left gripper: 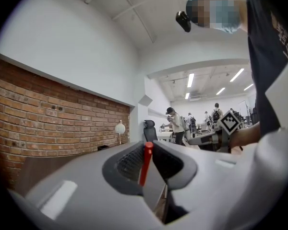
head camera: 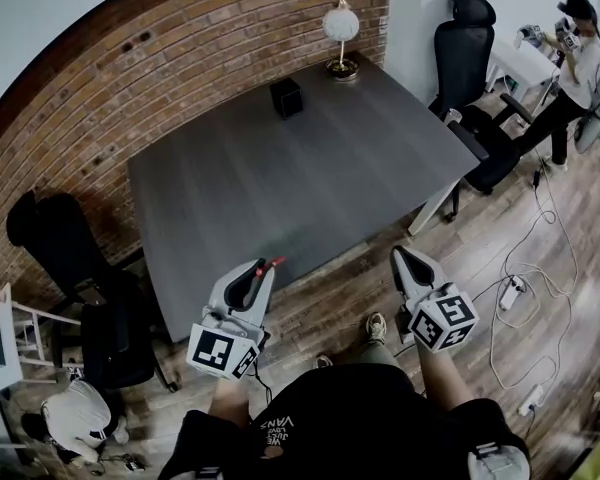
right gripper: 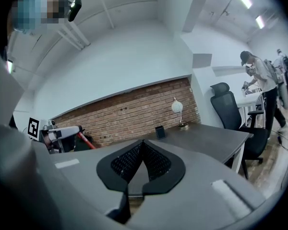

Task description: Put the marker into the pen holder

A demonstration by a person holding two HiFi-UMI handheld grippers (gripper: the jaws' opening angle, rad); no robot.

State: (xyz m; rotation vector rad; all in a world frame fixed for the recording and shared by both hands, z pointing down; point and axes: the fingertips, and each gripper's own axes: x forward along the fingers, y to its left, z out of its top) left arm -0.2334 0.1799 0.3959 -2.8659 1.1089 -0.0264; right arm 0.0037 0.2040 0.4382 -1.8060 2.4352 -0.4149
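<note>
Head view: both of my claws are off the counter's (head camera: 280, 188) near edge, above the wooden floor (head camera: 330, 308), and both point level toward it.

Left claw (head camera: 264, 267): closed on the marker (head camera: 273, 263). The red marker is pinched between the two pads, and its tip sticks out just past the claw's front end, short of the counter's near edge. The left gripper view confirms the hold. There the marker (left gripper: 145, 164) stands slightly tilted in the middle of the left claw (left gripper: 150, 151), with a dark pad pressing on each side. From the right gripper view the marker (right gripper: 86, 141) shows as a red rod slanting out of the left claw (right gripper: 78, 134).

Right claw (head camera: 401, 253): closed and empty. In the right gripper view the pads of the right claw (right gripper: 143, 146) meet at their tips and nothing lies between them.

Pen holder (head camera: 286, 97): a small black box standing upright on the counter, at its far side near the brick wall (head camera: 120, 78), well apart from the marker. The right gripper view shows the same pen holder (right gripper: 160, 132) on the counter's far part.

Other items: a white-shaded lamp (head camera: 341, 28) stands at the counter's far corner, beside the pen holder but not touching it. A black office chair (head camera: 467, 48) stands past the counter's right edge.
</note>
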